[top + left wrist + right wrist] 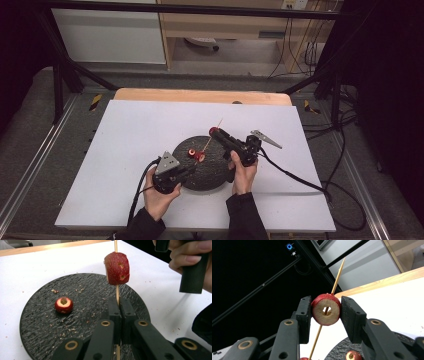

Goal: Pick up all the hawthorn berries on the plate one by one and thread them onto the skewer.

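Red fruit on a thin wooden skewer (117, 291), that's the centre of the action. The left gripper (119, 305) has its two black jaws pinched tight on the lower part of the skewer, and in the left gripper view the stick rises straight up out of the jaws. A cored red fruit piece (326, 309) is threaded on the stick above that grip. The right gripper (325, 311) is clamped on this fruit piece, one pad pressed to each side. You can look straight through the cored hole and see the skewer passing through it. The pointed tip of the stick juts out well beyond the fruit, up and away.

From the high view, both hands come in from the near edge. The left hand (159, 192) sits at the near left rim of the black round slate plate (212, 177), and the right hand (243, 172) is at its right rim. The skewer slants over the plate between the two grippers.

On the plate itself, a second red fruit piece (63, 305) lies on the left part as the left gripper view shows it, cored side up, well apart from the skewer. Small crumbs are scattered over the dark textured surface around it. The plate rests on a white sheet (140, 135) covering the table.
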### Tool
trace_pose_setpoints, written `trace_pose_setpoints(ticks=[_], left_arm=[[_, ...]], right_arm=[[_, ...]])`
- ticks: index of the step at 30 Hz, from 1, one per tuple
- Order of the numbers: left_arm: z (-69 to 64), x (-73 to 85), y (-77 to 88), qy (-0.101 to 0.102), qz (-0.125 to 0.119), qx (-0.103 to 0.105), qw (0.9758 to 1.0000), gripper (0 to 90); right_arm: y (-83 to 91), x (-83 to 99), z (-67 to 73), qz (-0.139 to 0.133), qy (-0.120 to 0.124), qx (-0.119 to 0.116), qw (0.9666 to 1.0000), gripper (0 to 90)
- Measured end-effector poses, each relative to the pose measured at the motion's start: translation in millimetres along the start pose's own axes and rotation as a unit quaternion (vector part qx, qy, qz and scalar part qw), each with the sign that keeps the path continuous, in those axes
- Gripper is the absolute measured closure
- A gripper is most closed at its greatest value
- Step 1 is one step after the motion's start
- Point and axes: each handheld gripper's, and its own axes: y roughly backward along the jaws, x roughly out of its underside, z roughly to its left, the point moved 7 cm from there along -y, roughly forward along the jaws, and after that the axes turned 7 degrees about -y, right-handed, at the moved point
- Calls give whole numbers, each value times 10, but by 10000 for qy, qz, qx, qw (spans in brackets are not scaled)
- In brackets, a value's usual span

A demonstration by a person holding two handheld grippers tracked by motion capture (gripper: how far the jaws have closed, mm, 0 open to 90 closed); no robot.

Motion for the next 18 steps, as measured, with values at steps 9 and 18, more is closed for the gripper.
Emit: trace_pose_setpoints(ticks=[9,18], left_arm=[[4,-54,-43,5,-7,21,10000,885],[10,-93,-76,11,2,20,10000,885]], right_arm=[[17,48,14,51,77,-9,10000,620],[31,121,19,139,130,-2,9998,620]])
